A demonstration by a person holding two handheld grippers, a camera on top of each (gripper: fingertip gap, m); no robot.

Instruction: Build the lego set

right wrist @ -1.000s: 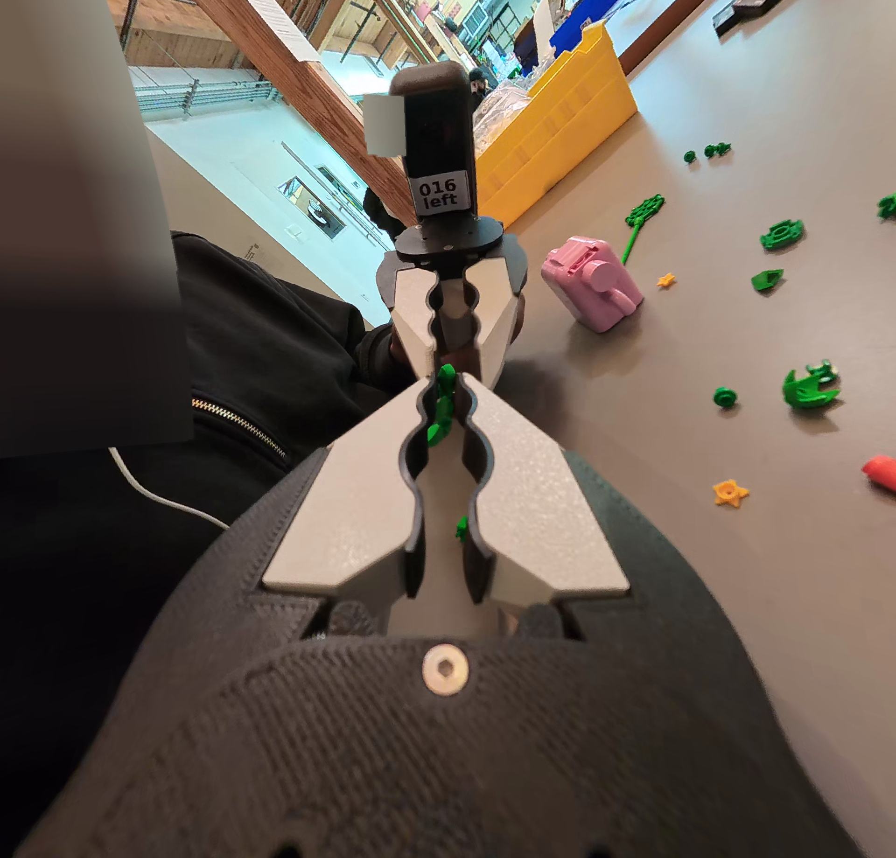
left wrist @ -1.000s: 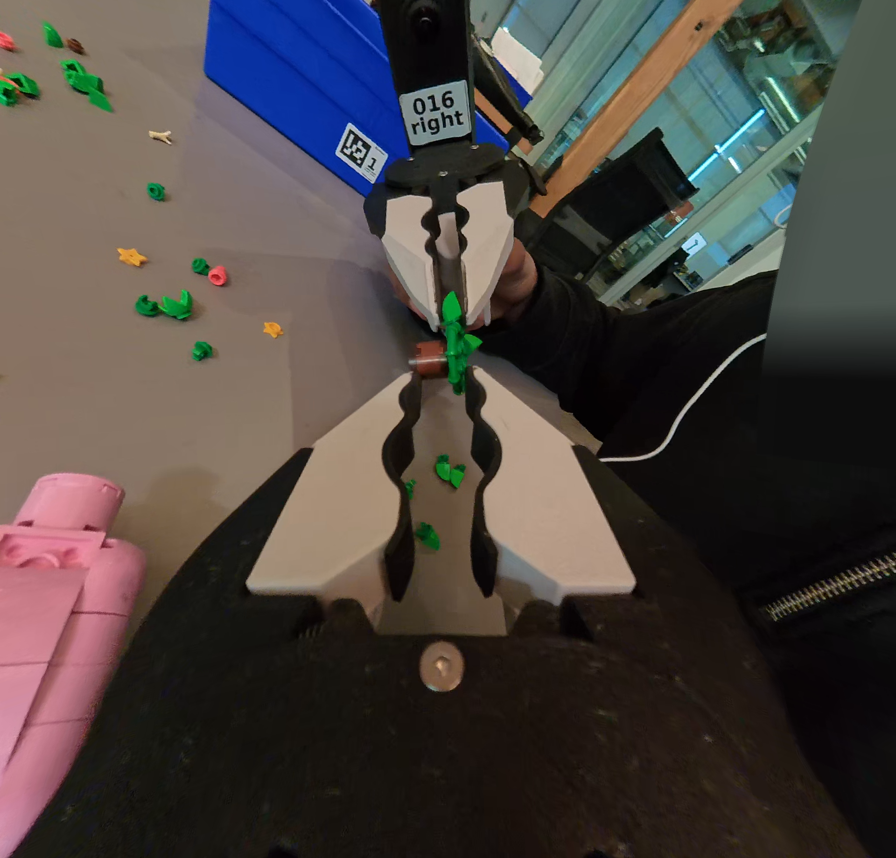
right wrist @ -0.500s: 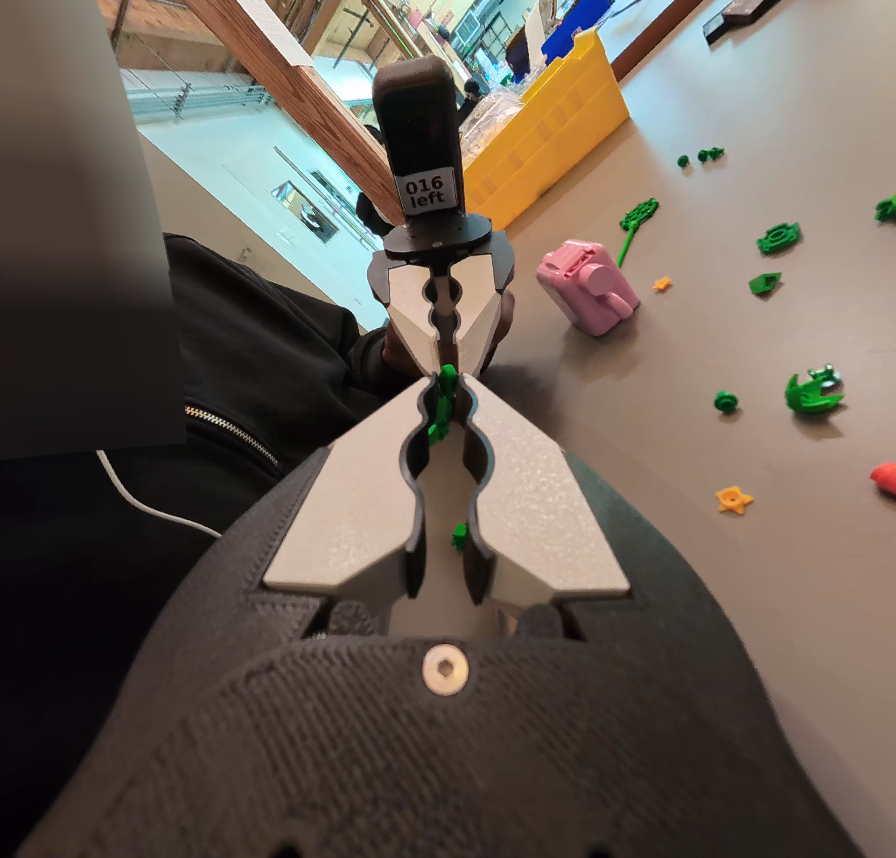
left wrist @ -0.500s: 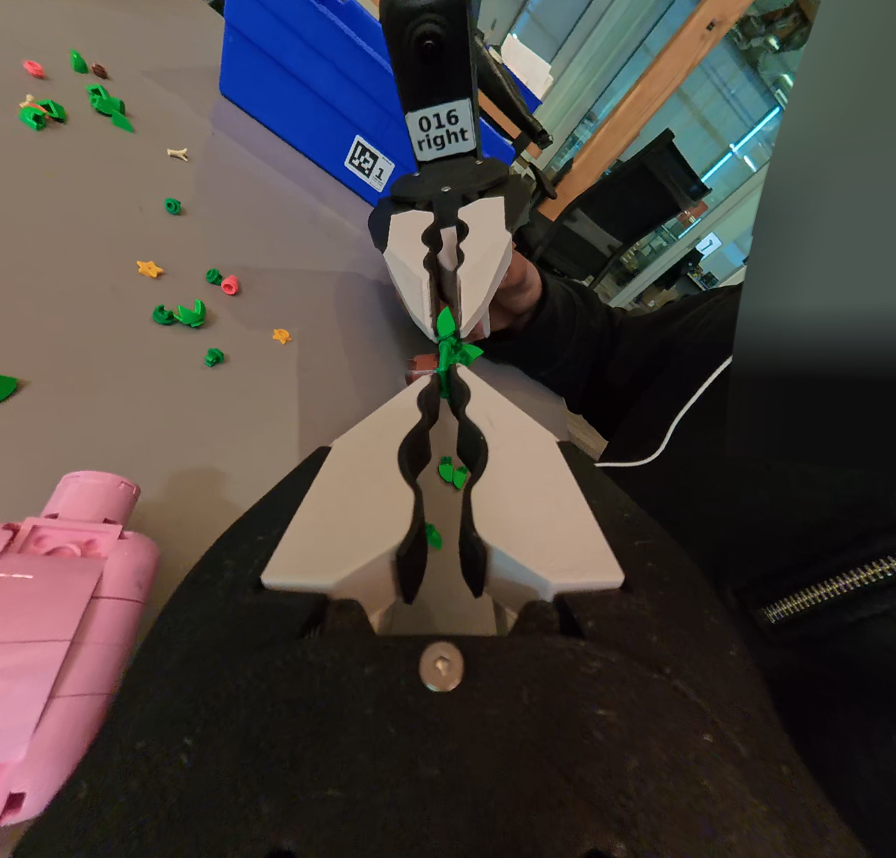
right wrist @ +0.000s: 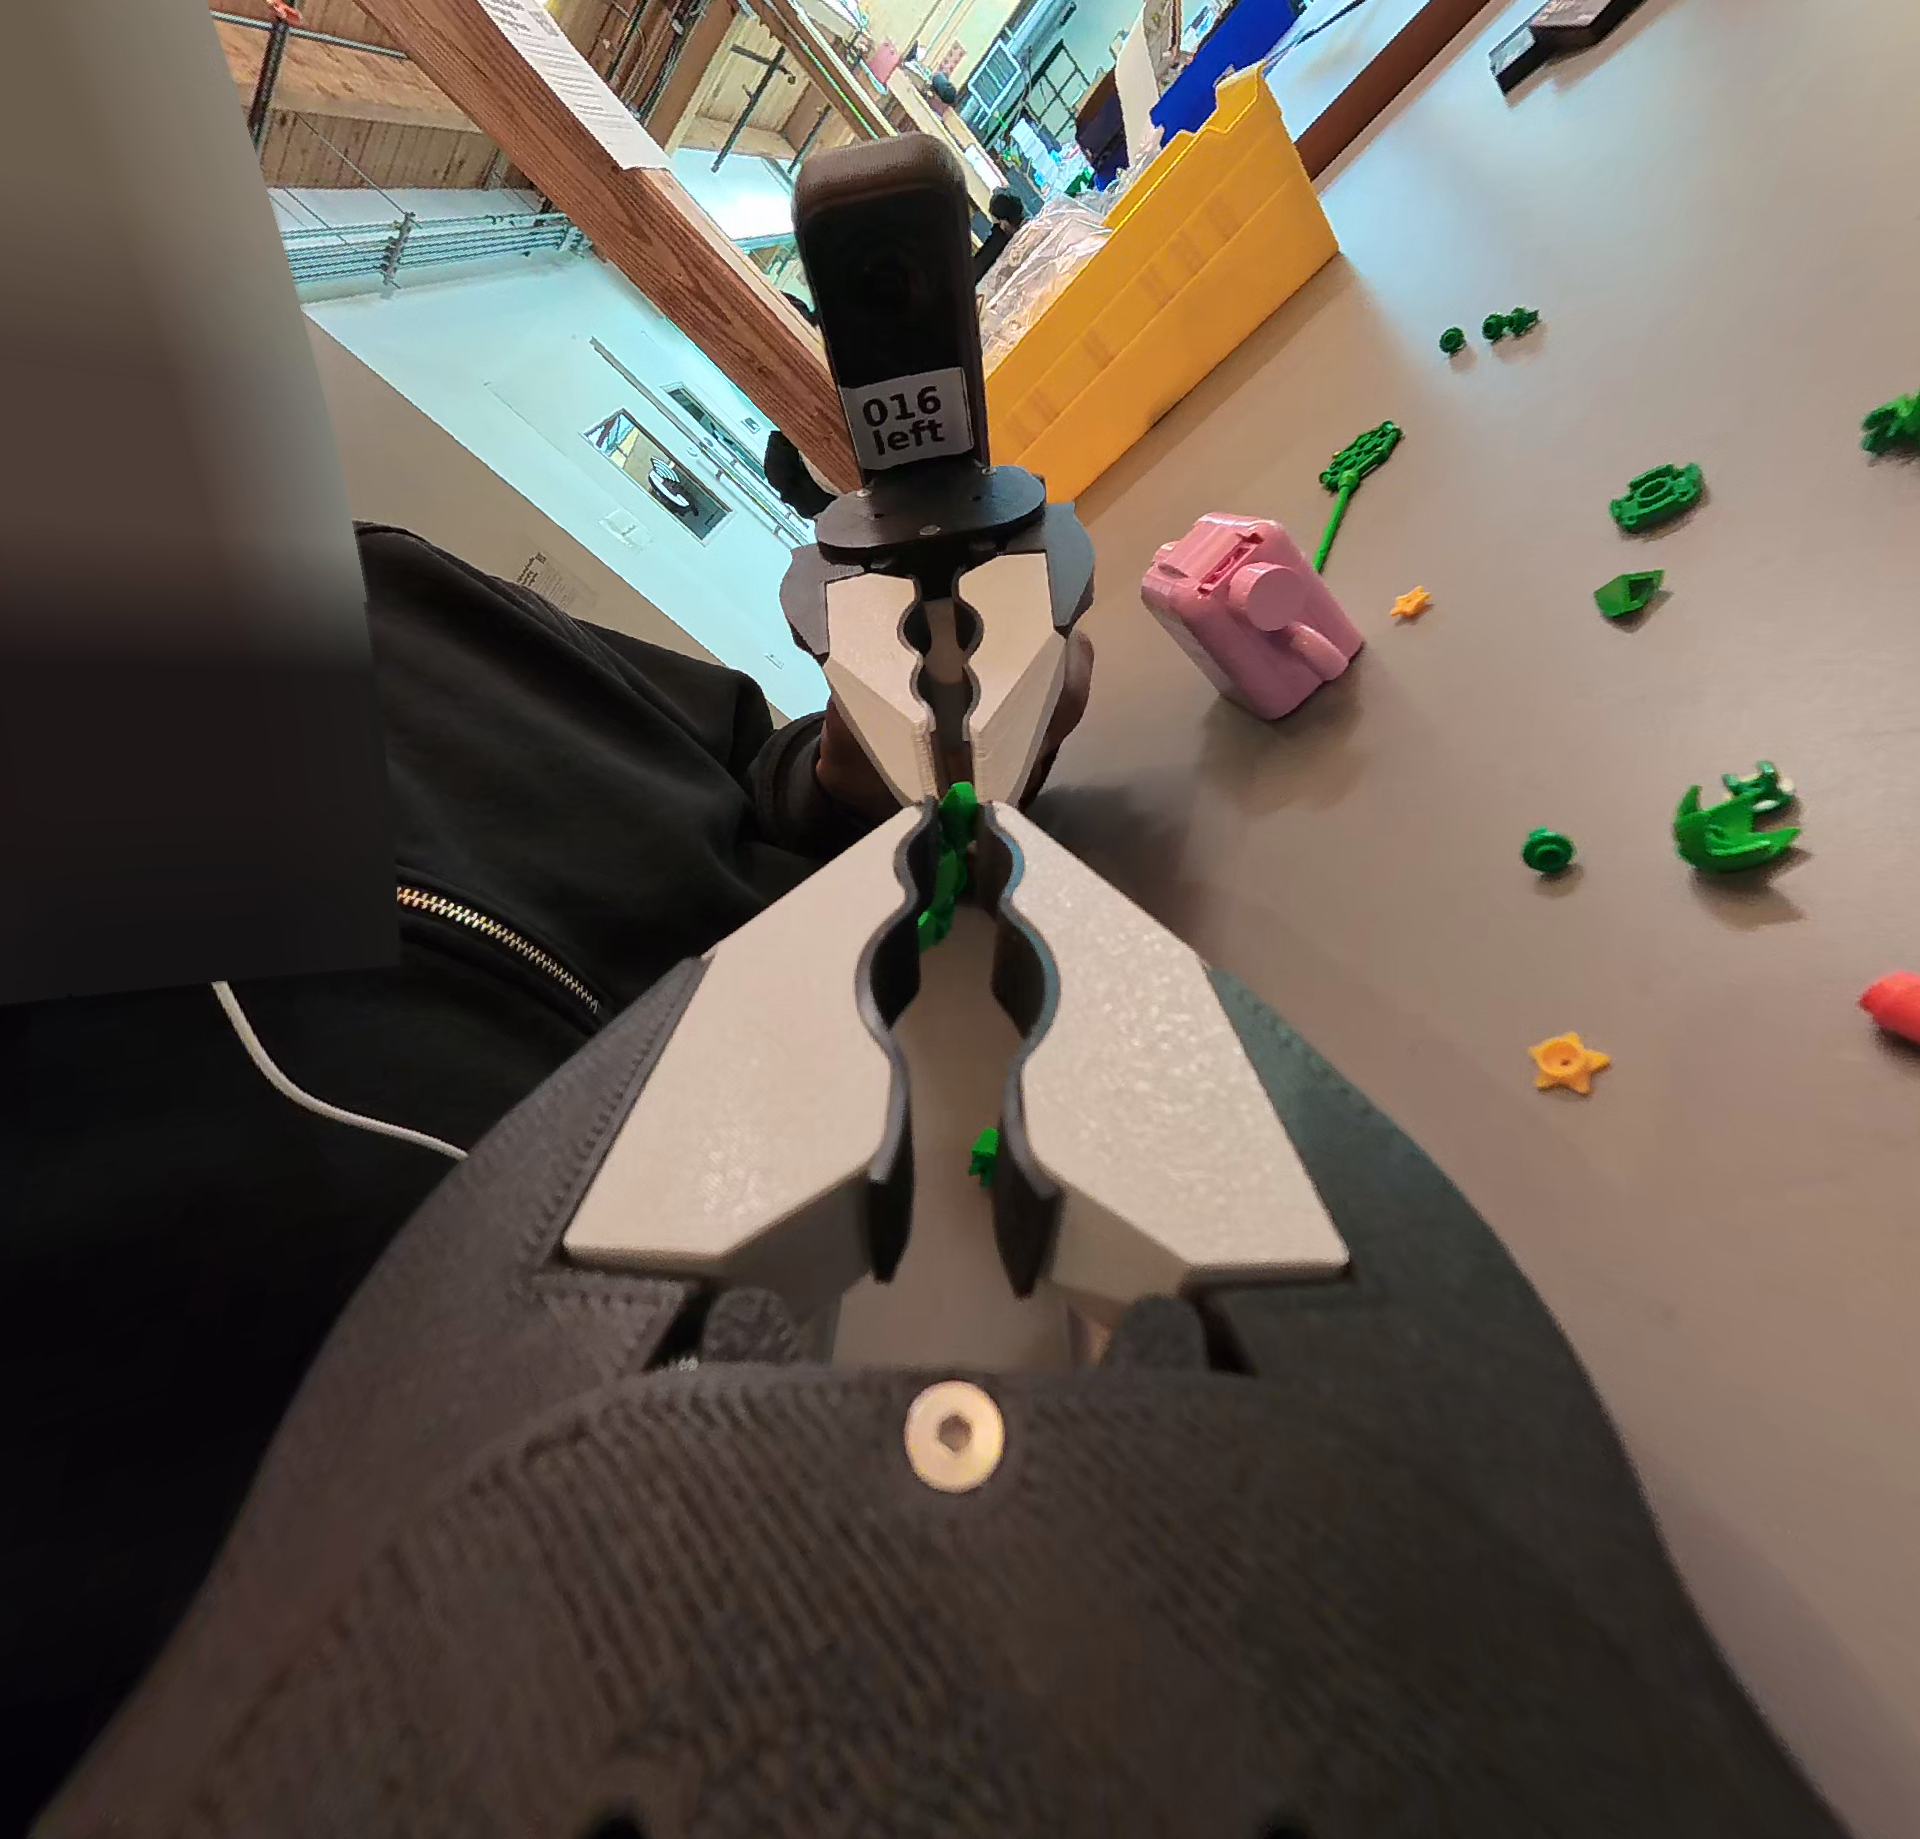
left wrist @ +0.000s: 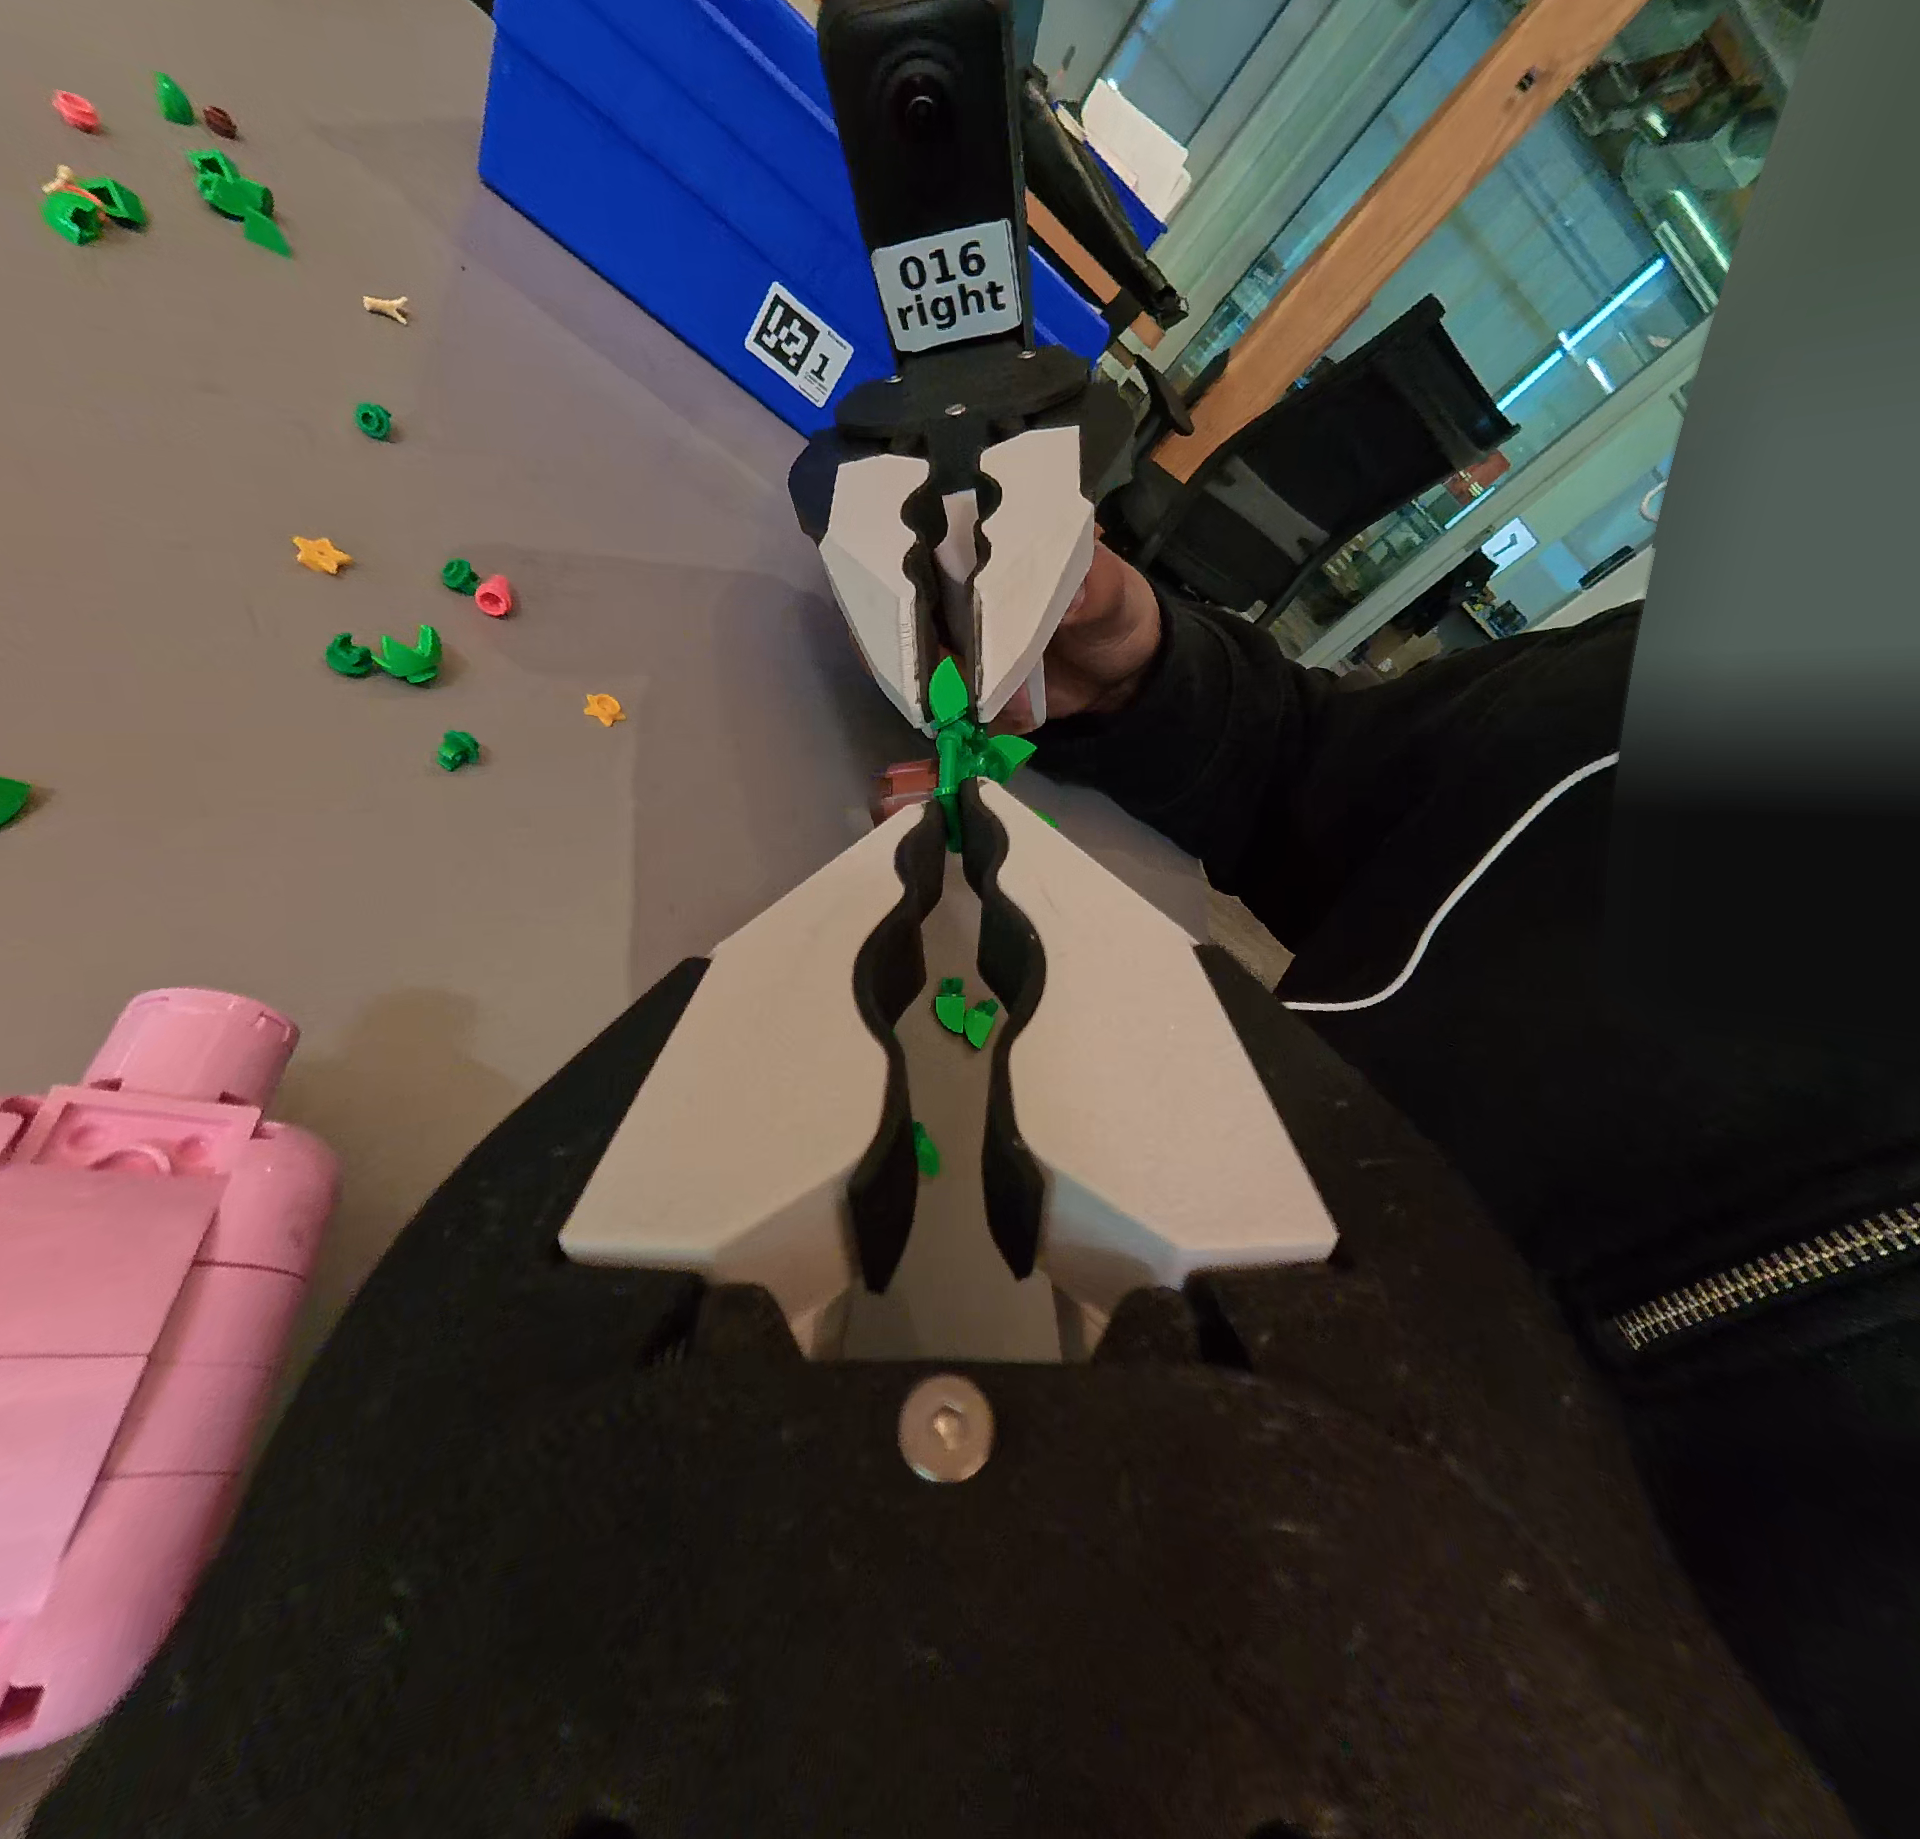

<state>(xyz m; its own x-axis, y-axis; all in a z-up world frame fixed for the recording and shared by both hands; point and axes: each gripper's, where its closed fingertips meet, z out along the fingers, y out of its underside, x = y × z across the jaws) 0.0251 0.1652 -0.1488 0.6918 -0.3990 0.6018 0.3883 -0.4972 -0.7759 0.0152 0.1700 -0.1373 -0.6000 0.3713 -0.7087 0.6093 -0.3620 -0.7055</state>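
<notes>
Green leafy stem (left wrist: 961, 750) hangs above the grey table (left wrist: 208, 854) in the left wrist view, pinched at 1 end by the left gripper (left wrist: 958, 818), at the other by the right gripper (left wrist: 951, 709).

In the right wrist view, both grippers clench it tip to tip; skewed pushing could snap or drop it.

Both tongs (left wrist: 954, 821) (right wrist: 961, 813) clamped, tip to tip

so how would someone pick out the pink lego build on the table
Find the yellow bin at the grey table's far edge in the right wrist view. The pink lego build lies just in front of it: a chunky rounded block, far bigger than the small green pieces scattered nearby.
</notes>
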